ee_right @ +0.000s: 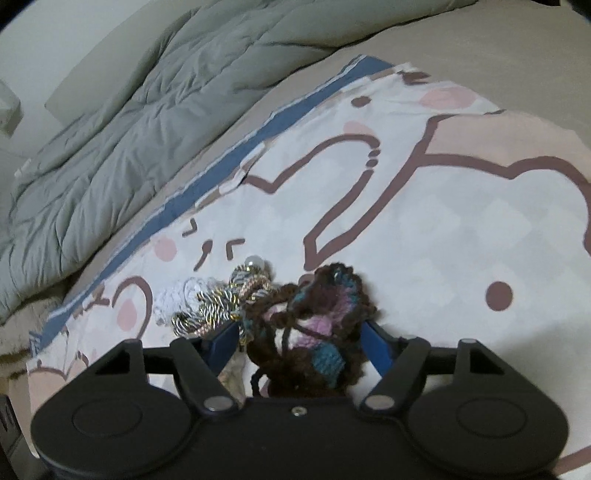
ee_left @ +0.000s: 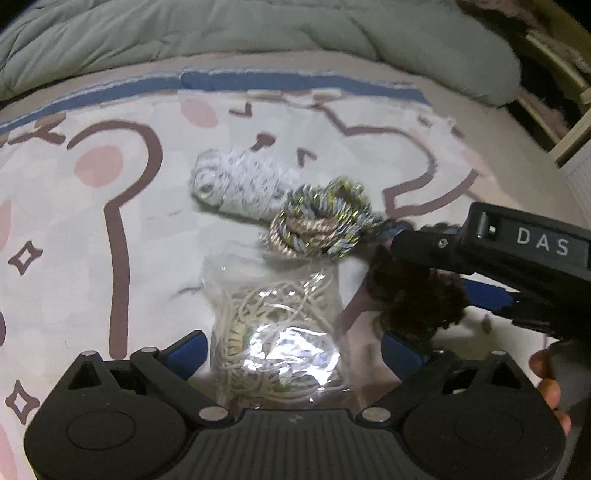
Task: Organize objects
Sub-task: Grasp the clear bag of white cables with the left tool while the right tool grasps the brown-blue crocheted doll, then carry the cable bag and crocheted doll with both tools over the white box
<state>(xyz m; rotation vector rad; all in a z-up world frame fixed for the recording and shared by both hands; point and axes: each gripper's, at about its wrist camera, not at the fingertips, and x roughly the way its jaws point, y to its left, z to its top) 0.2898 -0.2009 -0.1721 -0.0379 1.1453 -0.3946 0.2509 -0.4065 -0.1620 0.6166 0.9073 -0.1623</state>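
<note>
A bed fills both views. Its surface is covered by a white printed sheet [ee_left: 110, 236] bearing brown cartoon outlines, pink spots and a blue border stripe [ee_right: 229, 162]. A grey-green quilted duvet [ee_left: 221, 33] lies bunched across the top of the left wrist view and the upper left of the right wrist view. A pale wall [ee_right: 55, 40] shows at upper left. Light wooden furniture [ee_left: 569, 96], partly dark, stands at upper right. Lighting is dim.

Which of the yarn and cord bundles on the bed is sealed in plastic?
The clear bag of cream cord, lying between the left gripper's fingers. The white skein, twisted metallic cord and dark brown yarn are all loose.
</note>
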